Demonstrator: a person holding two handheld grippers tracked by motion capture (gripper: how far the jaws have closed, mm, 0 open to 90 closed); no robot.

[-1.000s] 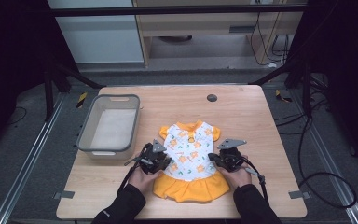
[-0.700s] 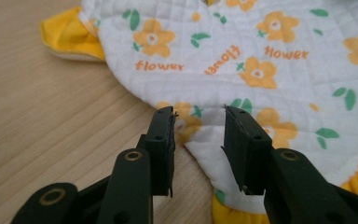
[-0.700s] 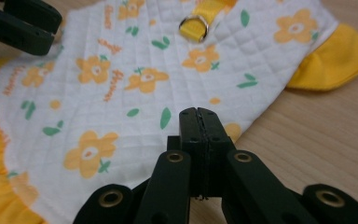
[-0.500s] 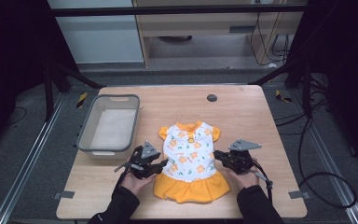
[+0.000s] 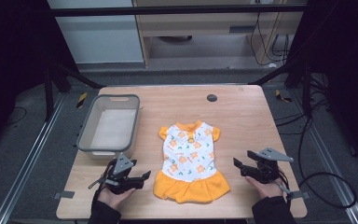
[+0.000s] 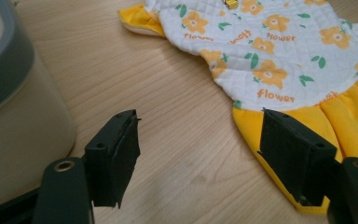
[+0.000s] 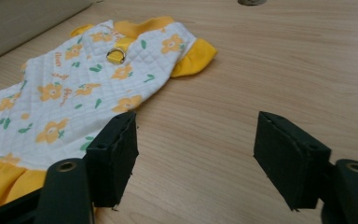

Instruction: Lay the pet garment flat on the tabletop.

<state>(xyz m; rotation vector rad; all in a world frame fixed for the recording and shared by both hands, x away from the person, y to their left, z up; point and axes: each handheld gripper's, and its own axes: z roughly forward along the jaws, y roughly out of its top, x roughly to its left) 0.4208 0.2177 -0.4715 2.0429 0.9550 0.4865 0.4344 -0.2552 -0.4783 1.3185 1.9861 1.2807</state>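
Hands come in from the near edge of the light wooden table [image 5: 242, 116], each gloved in black and holding a black two-jaw gripper low over the wood. The left gripper [image 5: 142, 177] sits near the front-left corner, just ahead of the grey plastic bin [image 5: 85, 133], pointing rightward toward the small quilted white dress with orange flowers and a yellow-orange ruffled hem [image 5: 189, 161]; in the left gripper view its jaws stand wide apart with nothing between them, bare wood beneath, the bin wall at one side and the hem's edge [image 6: 303, 116] by the far jaw. The right gripper [image 5: 240, 165] rests near the front-right, pointing leftward at the dress, apart from it; in the right gripper view its jaws are likewise spread and empty over bare table, the dress [image 7: 84, 84] lying off to one side with a small metal ring [image 7: 115, 53] on its back. The dress lies flat at the table's middle front, collar away from the person. Compared with half a second ago, both grippers have drawn outward from the dress's sides, where they sat just beside its waist, and the dress lies as it did.
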